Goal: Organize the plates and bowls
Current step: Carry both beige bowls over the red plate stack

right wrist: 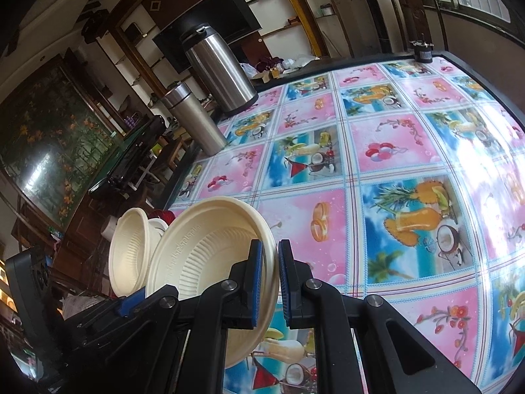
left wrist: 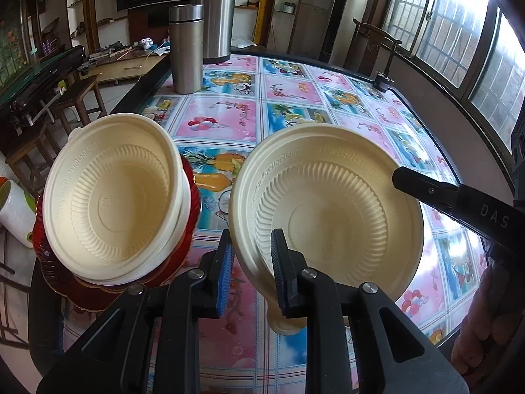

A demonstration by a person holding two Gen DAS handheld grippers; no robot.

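Observation:
A cream ribbed bowl (left wrist: 328, 210) is held between both grippers above the table. My left gripper (left wrist: 252, 272) is shut on its near rim, one blue pad inside and one outside. My right gripper (right wrist: 269, 284) straddles the bowl's opposite rim (right wrist: 210, 262); its left pad touches the rim and a narrow gap shows at the right pad. In the left wrist view it shows as a black finger (left wrist: 426, 190) over the rim. A second cream bowl (left wrist: 111, 197) is stacked on a red plate (left wrist: 65, 282) at the left table edge; it also shows in the right wrist view (right wrist: 131, 252).
The table (left wrist: 295, 92) has a glossy pink and blue picture cloth. A steel tumbler (left wrist: 185, 49) and a larger steel flask (left wrist: 215, 16) stand at the far left. A small dark object (left wrist: 382, 82) sits at the far right edge. Chairs and benches stand beyond the left edge.

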